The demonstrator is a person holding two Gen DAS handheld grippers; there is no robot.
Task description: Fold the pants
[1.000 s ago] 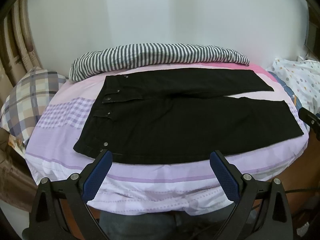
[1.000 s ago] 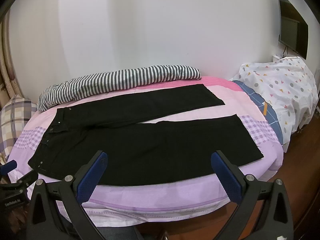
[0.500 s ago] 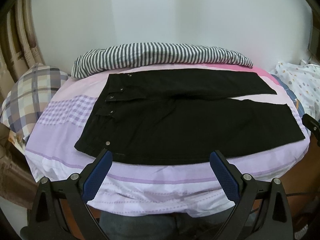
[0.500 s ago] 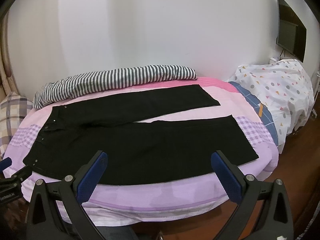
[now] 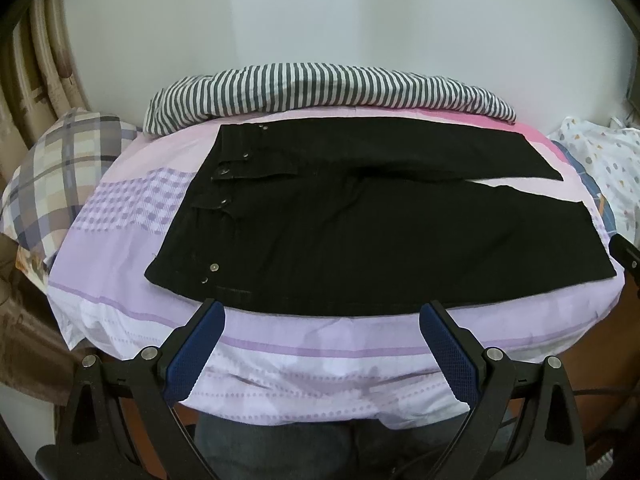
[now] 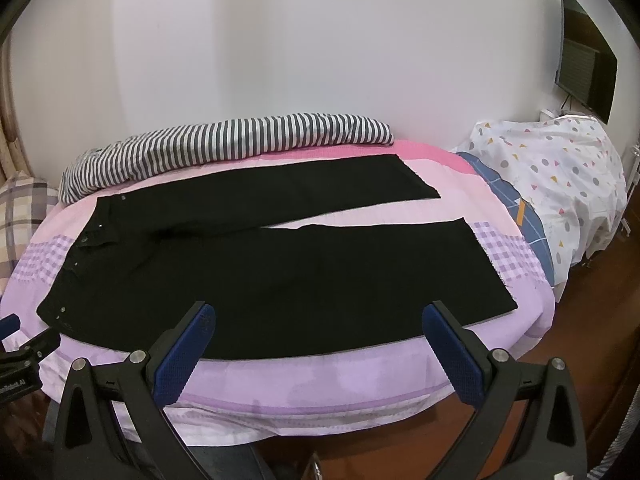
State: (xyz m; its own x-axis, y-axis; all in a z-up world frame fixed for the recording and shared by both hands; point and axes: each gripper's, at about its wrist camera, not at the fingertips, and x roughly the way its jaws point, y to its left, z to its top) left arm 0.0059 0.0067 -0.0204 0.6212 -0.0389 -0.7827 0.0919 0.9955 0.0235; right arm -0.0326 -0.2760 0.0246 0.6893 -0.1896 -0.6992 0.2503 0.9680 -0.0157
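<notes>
While nothing's been grabbed yet, the pants (image 5: pixel 360 236) lie spread flat on the bed (image 5: pixel 304 344), waistband on the left, legs running right.
Both the left gripper (image 5: pixel 322 334) and right gripper (image 6: pixel 320 334) hover off the near edge with fingers wide apart and empty, probably lined up like that to pinch the near leg and fold it over the far one.

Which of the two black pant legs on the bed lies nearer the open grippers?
The front leg of the black pants, along the bed's near edge just beyond the right gripper. The other leg lies farther back, beside the striped grey-and-white bedding roll.
</notes>
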